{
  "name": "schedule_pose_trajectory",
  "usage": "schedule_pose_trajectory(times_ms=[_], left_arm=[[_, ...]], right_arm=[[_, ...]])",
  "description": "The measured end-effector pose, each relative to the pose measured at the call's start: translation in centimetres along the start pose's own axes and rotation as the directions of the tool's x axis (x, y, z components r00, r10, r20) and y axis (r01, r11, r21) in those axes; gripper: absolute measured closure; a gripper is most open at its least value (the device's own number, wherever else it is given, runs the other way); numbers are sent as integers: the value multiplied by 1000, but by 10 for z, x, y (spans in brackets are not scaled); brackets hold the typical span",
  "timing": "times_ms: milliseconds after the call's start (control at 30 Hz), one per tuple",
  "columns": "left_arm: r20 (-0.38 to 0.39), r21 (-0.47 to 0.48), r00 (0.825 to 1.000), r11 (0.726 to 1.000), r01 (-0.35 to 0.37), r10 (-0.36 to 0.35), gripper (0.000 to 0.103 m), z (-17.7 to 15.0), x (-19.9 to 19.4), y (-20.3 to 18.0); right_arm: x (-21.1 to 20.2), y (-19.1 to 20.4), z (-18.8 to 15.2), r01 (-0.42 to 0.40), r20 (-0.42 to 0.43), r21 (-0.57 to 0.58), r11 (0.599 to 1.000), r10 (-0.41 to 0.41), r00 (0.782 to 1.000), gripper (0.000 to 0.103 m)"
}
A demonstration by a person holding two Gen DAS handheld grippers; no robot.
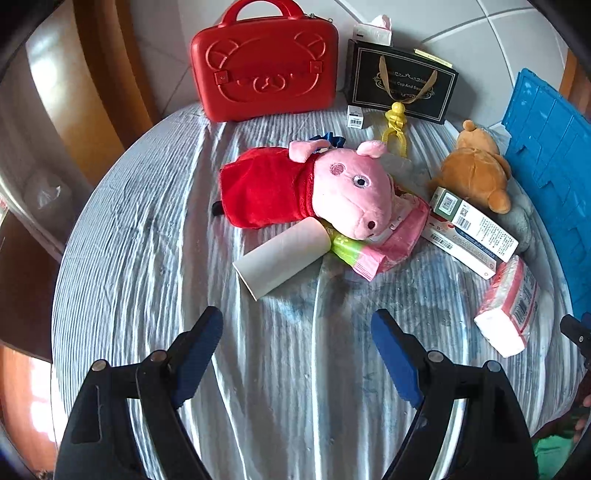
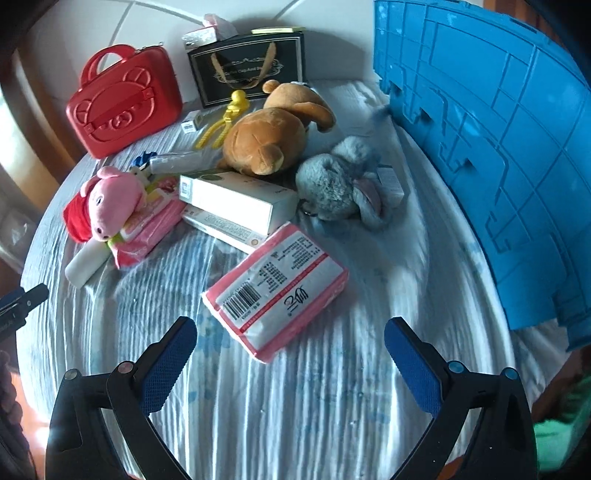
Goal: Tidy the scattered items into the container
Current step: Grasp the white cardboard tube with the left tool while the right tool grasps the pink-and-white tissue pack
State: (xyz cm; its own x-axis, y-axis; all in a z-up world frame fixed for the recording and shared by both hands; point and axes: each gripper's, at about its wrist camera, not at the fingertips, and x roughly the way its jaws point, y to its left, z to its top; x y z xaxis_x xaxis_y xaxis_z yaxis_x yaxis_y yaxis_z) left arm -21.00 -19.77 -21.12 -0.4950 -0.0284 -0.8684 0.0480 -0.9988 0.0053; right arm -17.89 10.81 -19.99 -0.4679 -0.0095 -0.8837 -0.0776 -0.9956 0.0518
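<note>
Your left gripper (image 1: 297, 321): fingers spread, empty, above striped cloth (image 1: 288, 369).
Your right gripper (image 2: 290, 330): fingers spread, empty.
Pink-wrapped tissue pack (image 2: 277, 288): just beyond right gripper.
Pink pig plush (image 1: 314, 184): mid-table, left.
Blue plastic crate (image 2: 498, 147): far right.

— What does the room look like?
— A wall (image 1: 424, 22) of large pale tiles with thin grey seams stands behind the table (image 1: 295, 350).
— And the table?
— It wears a white, blue-striped, wrinkled cloth (image 2: 295, 387), bright with glare.
— The left side?
— Glossy brown wooden furniture (image 1: 103, 92) catches the light; reddish floor (image 1: 22, 398) shows below.
</note>
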Motion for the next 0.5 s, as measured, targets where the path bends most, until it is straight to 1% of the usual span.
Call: schedule_pose_trajectory(times_ms=[133, 233, 400, 500], left_arm=[[-17, 110, 999, 993, 47, -45, 20, 19, 37, 19], [-39, 171, 997, 983, 72, -66, 20, 27, 64, 32], [-56, 232, 994, 967, 107, -97, 20, 33, 94, 41], [-79, 254, 989, 957, 138, -121, 20, 31, 109, 41]], right_arm=[[10, 20, -13, 41, -5, 135, 990, -41, 999, 0], [18, 33, -21, 93, -18, 215, 972, -92, 996, 0], [28, 39, -27, 146, 4, 347, 926, -157, 988, 0], [39, 37, -24, 157, 4, 409, 899, -174, 985, 0]])
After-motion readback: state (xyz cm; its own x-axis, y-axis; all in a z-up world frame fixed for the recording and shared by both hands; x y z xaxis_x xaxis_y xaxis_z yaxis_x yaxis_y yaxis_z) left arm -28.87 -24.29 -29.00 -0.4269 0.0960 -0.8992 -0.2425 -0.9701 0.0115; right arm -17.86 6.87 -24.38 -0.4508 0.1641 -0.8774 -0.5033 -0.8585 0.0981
